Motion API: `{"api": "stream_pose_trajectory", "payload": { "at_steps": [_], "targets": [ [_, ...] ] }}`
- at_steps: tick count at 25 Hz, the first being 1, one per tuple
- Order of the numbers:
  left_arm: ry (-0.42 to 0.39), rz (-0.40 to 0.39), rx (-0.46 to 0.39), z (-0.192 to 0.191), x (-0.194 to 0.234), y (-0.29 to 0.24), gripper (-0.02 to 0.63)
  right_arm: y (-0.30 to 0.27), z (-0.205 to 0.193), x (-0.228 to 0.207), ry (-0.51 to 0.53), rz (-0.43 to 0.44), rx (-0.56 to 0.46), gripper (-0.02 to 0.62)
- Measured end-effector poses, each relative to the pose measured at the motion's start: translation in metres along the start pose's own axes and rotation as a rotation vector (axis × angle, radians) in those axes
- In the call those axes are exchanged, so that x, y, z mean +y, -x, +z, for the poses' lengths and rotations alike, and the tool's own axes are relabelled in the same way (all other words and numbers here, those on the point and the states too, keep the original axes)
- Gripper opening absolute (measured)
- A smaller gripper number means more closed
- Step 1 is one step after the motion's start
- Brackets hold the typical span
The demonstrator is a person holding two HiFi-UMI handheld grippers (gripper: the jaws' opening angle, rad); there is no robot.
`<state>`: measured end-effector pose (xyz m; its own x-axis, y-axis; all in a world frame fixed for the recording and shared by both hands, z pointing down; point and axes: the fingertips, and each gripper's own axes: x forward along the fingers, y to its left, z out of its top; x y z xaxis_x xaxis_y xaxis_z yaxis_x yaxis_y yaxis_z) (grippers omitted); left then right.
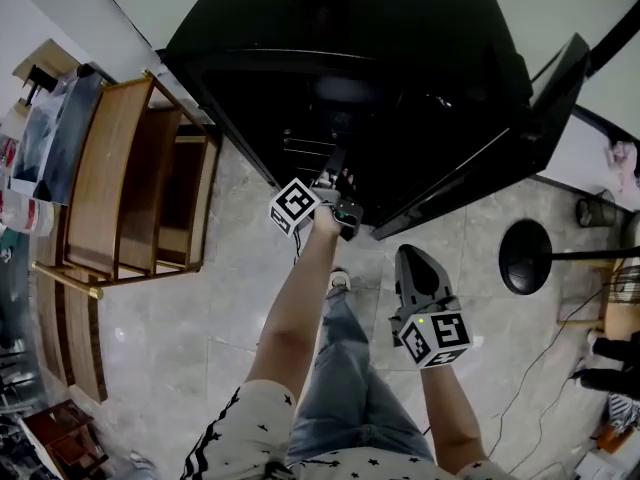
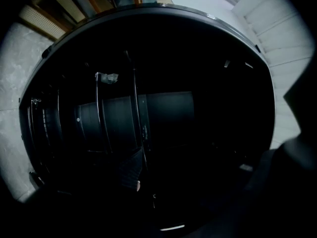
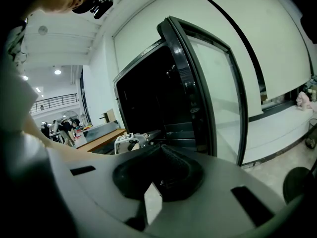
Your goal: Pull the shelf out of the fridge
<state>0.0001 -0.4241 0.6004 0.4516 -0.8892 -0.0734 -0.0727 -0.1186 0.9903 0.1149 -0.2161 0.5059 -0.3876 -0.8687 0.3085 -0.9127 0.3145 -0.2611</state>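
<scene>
The black fridge (image 1: 340, 58) stands open, its glass door (image 1: 500, 138) swung out to the right. Thin wire shelves (image 1: 308, 146) show in the dark opening. My left gripper (image 1: 338, 190) reaches into the lower front of that opening with its jaws apart. In the left gripper view one ribbed finger pad (image 2: 130, 168) lies just left of a shelf wire (image 2: 134, 108); the other finger is lost in the dark. My right gripper (image 1: 415, 268) hangs back over the floor, pointed at the fridge, its jaws (image 3: 159, 150) closed on nothing.
A wooden shelf unit (image 1: 130, 178) stands left of the fridge. A round black stand base (image 1: 526, 256) and loose cables (image 1: 560, 348) lie on the tiled floor at the right. The person's legs (image 1: 345, 368) are below the grippers.
</scene>
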Motion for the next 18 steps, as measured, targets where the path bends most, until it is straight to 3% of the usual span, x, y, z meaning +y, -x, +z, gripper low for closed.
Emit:
{"api": "stream_pose_trajectory", "payload": {
  "at_steps": [12,14,18],
  "targets": [
    [0.058,0.015,-0.005,0.016,0.026,-0.050,0.208,-0.023,-0.012,-0.015,-0.026,-0.017,0.028,-0.006],
    [0.058,0.025,0.002,0.016,0.028,-0.057,0.179,-0.025,-0.013,-0.016,-0.029,-0.019,0.030,-0.006],
    [0.085,0.078,-0.023,0.019,0.037,-0.062,0.062,-0.029,-0.012,-0.018,-0.036,-0.024,0.027,-0.006]
  ]
}}
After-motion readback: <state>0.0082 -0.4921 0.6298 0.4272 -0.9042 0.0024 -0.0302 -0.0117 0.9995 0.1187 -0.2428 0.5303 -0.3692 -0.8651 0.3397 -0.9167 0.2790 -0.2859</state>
